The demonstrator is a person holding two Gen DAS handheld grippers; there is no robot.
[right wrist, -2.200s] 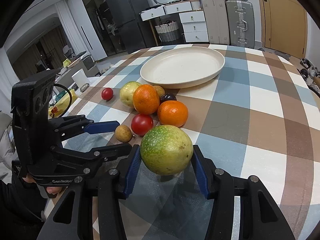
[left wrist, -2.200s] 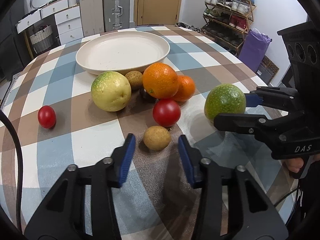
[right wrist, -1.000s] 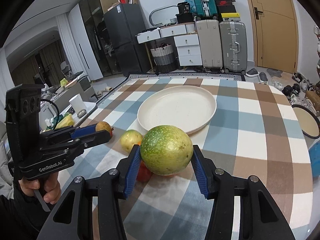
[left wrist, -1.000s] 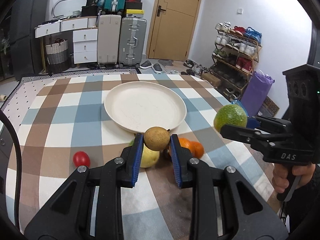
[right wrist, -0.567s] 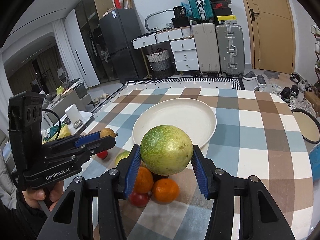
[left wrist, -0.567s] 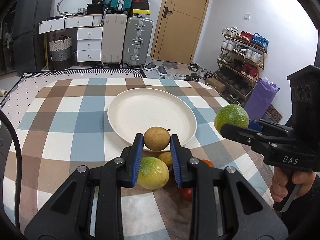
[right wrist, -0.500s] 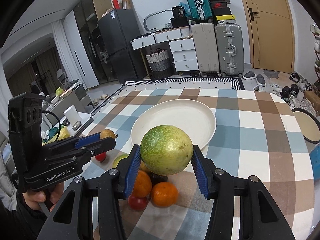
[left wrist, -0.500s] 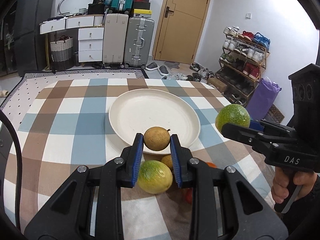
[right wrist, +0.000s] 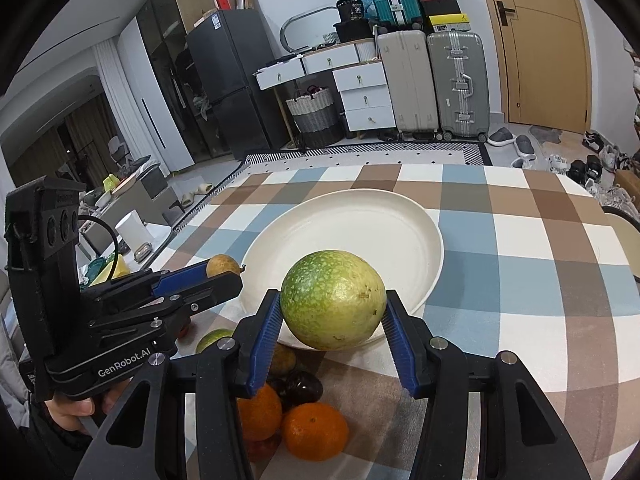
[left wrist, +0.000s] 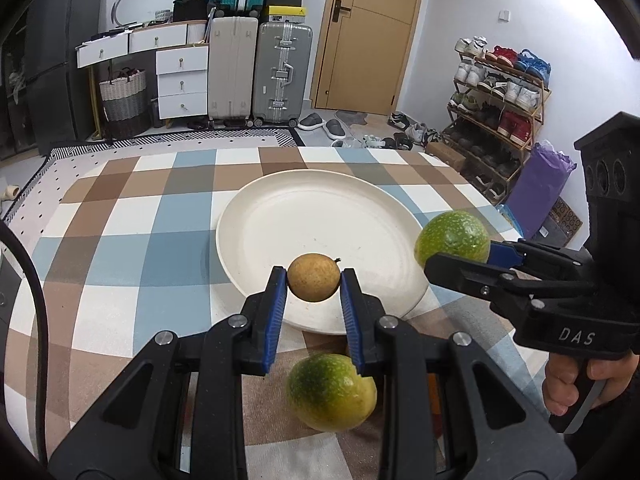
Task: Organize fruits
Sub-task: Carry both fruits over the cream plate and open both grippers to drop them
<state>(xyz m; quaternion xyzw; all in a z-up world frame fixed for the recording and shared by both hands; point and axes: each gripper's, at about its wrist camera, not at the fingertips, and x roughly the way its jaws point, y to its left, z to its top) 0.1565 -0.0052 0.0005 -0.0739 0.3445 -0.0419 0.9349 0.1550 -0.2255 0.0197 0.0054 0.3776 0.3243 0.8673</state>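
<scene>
A checked tabletop point(left wrist: 120, 216) with a cream plate point(left wrist: 280, 216) at centre frame is shown before suitcases point(left wrist: 256, 68), a door point(left wrist: 372, 32) and a shoe rack point(left wrist: 500, 92) along the upper frame. A small brown fruit point(left wrist: 314, 283) is clamped in the left hand-held gripper point(left wrist: 314, 286) and a large green fruit point(right wrist: 334, 306) in the right hand-held gripper point(right wrist: 332, 312), both over the plate's near rim. Compared with the frame 2.2 s earlier, both fruits have been lifted off the tabletop and carried toward the plate; other fruits point(right wrist: 314, 432) are left at lower frame.

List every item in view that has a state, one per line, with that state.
Left tongs: shut on small brown fruit.
Small brown fruit: held above the plate's near rim.
Right tongs: shut on big green fruit.
Big green fruit: held in the air.
Plate: nothing in it.
Green-yellow fruit: resting on tablecloth.
Oranges: resting on tablecloth.
Door: closed.
</scene>
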